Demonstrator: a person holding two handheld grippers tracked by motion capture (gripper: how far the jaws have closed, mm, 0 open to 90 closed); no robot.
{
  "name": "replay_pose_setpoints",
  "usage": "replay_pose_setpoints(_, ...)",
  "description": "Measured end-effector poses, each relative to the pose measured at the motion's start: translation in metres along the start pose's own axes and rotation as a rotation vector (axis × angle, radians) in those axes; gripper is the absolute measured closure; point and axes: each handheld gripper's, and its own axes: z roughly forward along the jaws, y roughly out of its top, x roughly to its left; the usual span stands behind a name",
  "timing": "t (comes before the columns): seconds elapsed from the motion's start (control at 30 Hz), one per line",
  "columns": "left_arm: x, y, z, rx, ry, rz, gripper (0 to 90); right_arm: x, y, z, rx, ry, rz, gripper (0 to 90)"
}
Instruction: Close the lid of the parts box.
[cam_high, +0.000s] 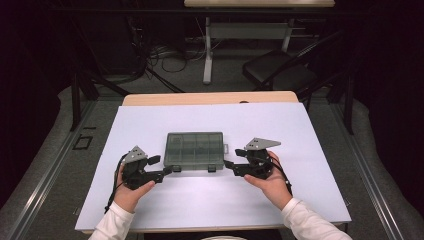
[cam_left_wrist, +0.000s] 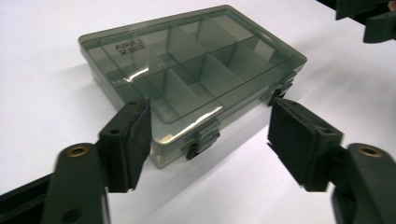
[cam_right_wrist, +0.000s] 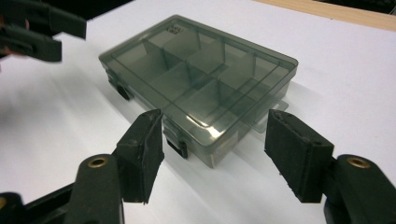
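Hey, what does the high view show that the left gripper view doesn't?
High view alone: the person's two hands and white sleeves, the left hand-held gripper from outside, the whole white sheet on the table's wooden edge, and a black chair with cables on the floor beyond.

Left gripper view alone: close detail of the box's front latches, raised lettering on the lid, and the gripper's own open jaws straddling the box's corner.

Both: the closed smoky compartment box and the right hand-held gripper.

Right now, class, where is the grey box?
In the high view the box lies closed at the middle of the white sheet, between the left tongs and the right tongs.
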Motion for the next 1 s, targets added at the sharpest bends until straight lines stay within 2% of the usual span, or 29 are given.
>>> replay_pose_setpoints(0.07, 0.001, -0.002, -0.002, 0.002, 0.014, -0.005, 25.9, 0.0, -0.002, -0.002, 0.01, -0.019, -0.02, 33.8)
replay_pose_setpoints(0.2, 0.003, -0.005, -0.006, 0.003, 0.027, -0.016, 20.7, -0.005, -0.008, -0.007, 0.034, -0.021, 0.003, 29.3)
replay_pose_setpoints(0.37, 0.005, -0.007, -0.014, 0.009, 0.006, -0.017, 20.5, -0.013, -0.018, -0.024, 0.008, -0.047, -0.008, 28.3)
replay_pose_setpoints(0.53, 0.006, -0.009, -0.02, 0.041, 0.021, -0.004, 20.6, -0.024, -0.03, -0.046, -0.012, -0.064, 0.001, 25.9)
replay_pose_setpoints(0.6, 0.007, -0.01, -0.022, 0.023, 0.004, -0.003, 20.5, -0.028, -0.036, -0.053, -0.006, -0.07, 0.011, 22.4)
replay_pose_setpoints(0.67, 0.008, -0.01, -0.025, 0.022, 0.014, -0.006, 19.5, -0.031, -0.041, -0.058, -0.001, -0.082, 0.017, 20.3)
replay_pose_setpoints(0.77, 0.01, -0.012, -0.028, -0.001, 0.005, -0.02, 17.0, -0.035, -0.047, -0.066, -0.012, -0.096, 0.026, 17.9)
replay_pose_setpoints(0.87, 0.014, -0.016, -0.032, -0.022, 0.004, -0.032, 15.2, -0.04, -0.052, -0.073, -0.018, -0.126, 0.017, 16.6)
replay_pose_setpoints(1.0, 0.021, -0.02, -0.036, -0.058, 0.014, -0.056, 15.2, -0.046, -0.06, -0.079, -0.039, -0.144, 0.042, 16.0)
